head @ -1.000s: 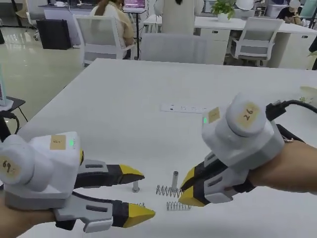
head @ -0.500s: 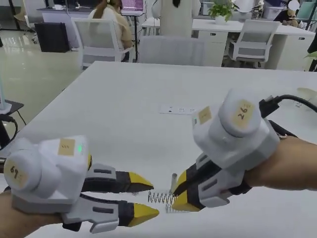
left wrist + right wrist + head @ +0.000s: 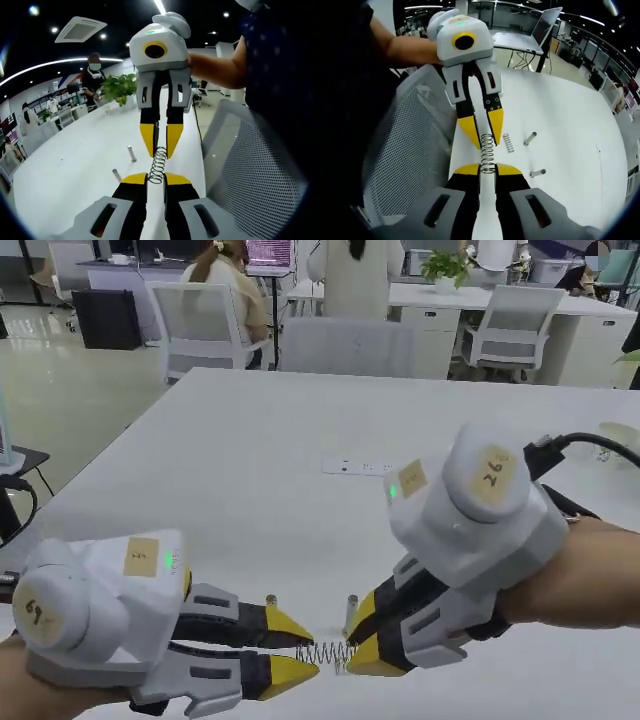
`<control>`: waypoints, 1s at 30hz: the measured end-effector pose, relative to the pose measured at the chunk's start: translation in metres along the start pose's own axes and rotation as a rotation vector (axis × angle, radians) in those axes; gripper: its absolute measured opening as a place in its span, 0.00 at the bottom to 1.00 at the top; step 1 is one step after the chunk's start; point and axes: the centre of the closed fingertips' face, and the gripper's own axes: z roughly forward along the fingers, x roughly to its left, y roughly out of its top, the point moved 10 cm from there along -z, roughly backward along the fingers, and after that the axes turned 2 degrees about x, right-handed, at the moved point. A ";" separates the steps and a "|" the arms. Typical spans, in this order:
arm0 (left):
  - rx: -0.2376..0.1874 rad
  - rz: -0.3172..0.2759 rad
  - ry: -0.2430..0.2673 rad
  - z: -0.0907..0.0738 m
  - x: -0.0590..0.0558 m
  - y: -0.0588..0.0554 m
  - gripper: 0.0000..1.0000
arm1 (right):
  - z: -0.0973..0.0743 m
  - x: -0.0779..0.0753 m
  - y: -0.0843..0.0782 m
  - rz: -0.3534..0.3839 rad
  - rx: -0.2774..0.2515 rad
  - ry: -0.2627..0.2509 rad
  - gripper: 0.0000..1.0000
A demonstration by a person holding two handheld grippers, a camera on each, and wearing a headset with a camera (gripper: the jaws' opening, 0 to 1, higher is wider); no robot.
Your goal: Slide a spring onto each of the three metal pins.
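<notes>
Your white table stretches away toward 12 o'clock in the head view, with a pale socket strip set in its middle.

Your left gripper comes in from 8 o'clock and your right gripper from 4 o'clock. Their yellow tips face each other low over the near part of the table. The big white bodies of both grippers cover much of the surface beneath them.

The right gripper's jaws are drawn in to a narrow slot and pinch one end of a spring. The left gripper's jaws stand a little wider around the other end. In the left gripper view the coil sits right between the yellow tips, but I cannot tell whether the pads press it or only flank it.

Two short metal pins stand on the table. In the head view, one pin is at 12 o'clock of the held spring, partly cut off by the right gripper's upper jaw. The other pin is at 10 o'clock, just past the left gripper's upper jaw. Both are bare.

The held spring is a thin, bright wire coil with open, evenly spaced turns, stretched straight between the two sets of tips. In the right gripper view, a second spring of the same kind lies loose on the table at 1 o'clock of the held one, near the pins.
</notes>
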 end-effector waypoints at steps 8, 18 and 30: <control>0.003 0.021 0.020 0.000 0.002 0.001 0.03 | -0.010 0.001 0.007 0.013 -0.043 -0.022 0.08; 0.001 0.019 0.034 0.001 0.003 0.000 0.03 | -0.016 0.001 0.019 0.015 -0.123 -0.043 0.08; -0.011 0.004 0.033 0.003 0.002 0.001 0.02 | -0.017 0.001 0.026 0.011 -0.128 -0.033 0.08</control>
